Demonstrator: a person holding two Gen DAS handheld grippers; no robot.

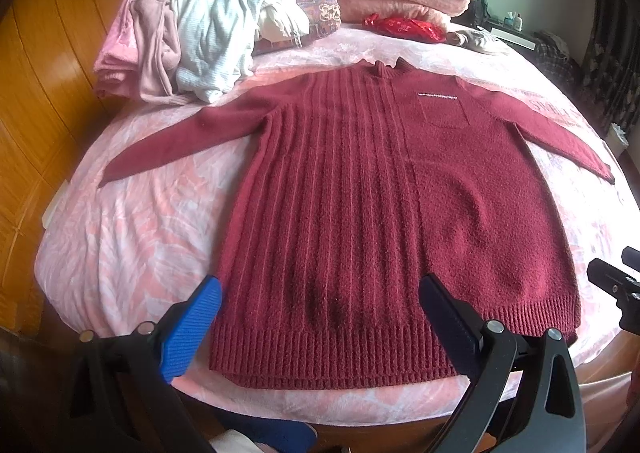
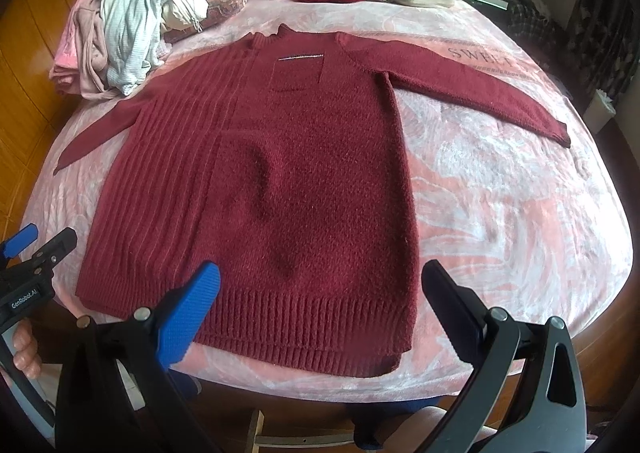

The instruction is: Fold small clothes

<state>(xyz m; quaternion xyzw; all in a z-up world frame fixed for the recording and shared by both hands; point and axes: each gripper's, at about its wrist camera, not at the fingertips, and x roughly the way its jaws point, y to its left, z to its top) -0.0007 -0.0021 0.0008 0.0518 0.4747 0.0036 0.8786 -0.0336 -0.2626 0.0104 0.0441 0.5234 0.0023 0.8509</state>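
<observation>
Sweater (image 1: 372,193) lies flat, face up on the bed (image 1: 132,221), fully spread and unfolded. Its long axis runs straight away from both grippers: hem nearest, collar (image 1: 390,67) farthest. The sleeves stick out sideways and slightly back toward the hem, one per side.

Left gripper (image 1: 320,305): fingers wide apart, holding nothing. It hovers just short of the hem, over the ribbed half. Its blue finger (image 1: 192,329) sits off the sweater's left edge, its black finger (image 1: 452,325) over the middle of the hem. Whether either touches the fabric, cannot tell.

Right gripper (image 2: 320,301): fingers also wide apart, empty. It straddles the right hem corner (image 2: 384,357); the blue finger is over the knit, the black finger (image 2: 456,317) is past the right side edge, over bare bedspread.

Key relation: each gripper is on its own side of the sweater's centre line, both at the hem end. Left sleeve (image 1: 180,141) is ahead and to the left of the left gripper, and that gripper is the nearer one. Right sleeve (image 2: 480,89) is ahead and to the right of the right gripper, likewise nearer to it. Both cuffs are well apart from the fingers, so a sleeve fold probably needs a forward, outward reach. A hem-to-collar fold would need only a short drop, since the hem is just beside both.

Clothes pile (image 1: 192,41) sits far ahead on the left, beyond the left sleeve and near its shoulder end.
</observation>
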